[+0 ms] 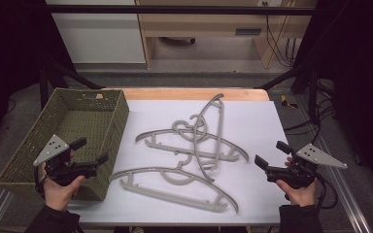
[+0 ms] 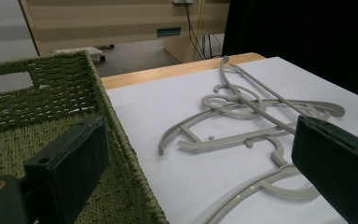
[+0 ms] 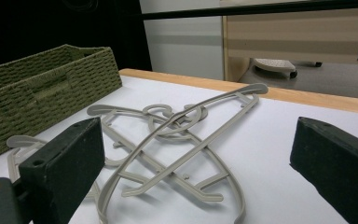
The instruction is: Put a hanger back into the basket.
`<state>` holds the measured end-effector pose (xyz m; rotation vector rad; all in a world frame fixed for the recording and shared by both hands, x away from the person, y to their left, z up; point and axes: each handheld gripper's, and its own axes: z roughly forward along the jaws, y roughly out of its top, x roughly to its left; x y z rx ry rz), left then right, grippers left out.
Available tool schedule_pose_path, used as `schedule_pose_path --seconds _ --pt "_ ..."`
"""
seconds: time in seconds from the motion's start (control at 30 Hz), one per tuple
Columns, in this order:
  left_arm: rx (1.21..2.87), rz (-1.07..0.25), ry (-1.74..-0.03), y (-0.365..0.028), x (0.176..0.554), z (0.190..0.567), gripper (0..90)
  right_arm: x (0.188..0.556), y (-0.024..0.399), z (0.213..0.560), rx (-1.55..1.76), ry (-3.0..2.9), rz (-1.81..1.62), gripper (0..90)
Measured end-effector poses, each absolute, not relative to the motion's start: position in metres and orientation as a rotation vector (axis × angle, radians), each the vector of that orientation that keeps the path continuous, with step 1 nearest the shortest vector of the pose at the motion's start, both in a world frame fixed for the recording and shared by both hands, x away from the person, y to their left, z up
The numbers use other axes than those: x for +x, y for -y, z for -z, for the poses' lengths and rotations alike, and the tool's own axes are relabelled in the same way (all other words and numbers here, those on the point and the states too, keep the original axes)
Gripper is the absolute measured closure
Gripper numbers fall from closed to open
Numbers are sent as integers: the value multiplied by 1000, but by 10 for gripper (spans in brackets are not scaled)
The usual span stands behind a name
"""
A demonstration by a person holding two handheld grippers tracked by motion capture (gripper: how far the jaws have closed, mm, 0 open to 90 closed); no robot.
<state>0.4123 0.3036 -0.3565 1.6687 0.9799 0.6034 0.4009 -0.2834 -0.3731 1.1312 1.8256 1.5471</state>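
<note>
A: Can any brand, label or writing be read?

B: None can be made out. The hangers, the basket and both grippers are seen plain, without legible marks.

A: How many hangers are counted?

B: Three grey plastic hangers are counted on the white sheet [image 1: 257, 121] that covers the bench [image 1: 194, 93]. The nearest hanger [image 1: 175, 187] is laid flat toward the person's edge. The middle hanger [image 1: 189, 141] is laid crosswise behind it. The third hanger [image 1: 212, 126] is set lengthwise, running away from the person, and is crossed over the middle one. Their hooks are tangled together near the centre of the pile.

A: And baskets?

B: One green woven basket [image 1: 108, 127] is seen at the left end of the bench, just beside the hangers. A handle slot is cut in its far wall. Nothing is seen inside it.

A: How are the grippers held?

B: Two are counted, one in each hand. The left gripper [image 1: 90, 151] is held over the basket's near right corner, its jaws spread apart and nothing between them. The right gripper [image 1: 272, 154] is held above the right side of the sheet, near the hangers yet apart from them, its jaws likewise parted and nothing grasped.
</note>
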Motion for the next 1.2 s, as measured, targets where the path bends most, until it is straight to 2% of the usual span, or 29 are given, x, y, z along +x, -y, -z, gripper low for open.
schedule_pose_path --seconds 0.37,1.2 --pt "1691 -590 -972 -288 413 356 39 403 281 375 1124 -1835 -1536 33" --pt "1810 -516 -936 -203 432 362 49 405 265 377 1097 -1899 -1511 30"
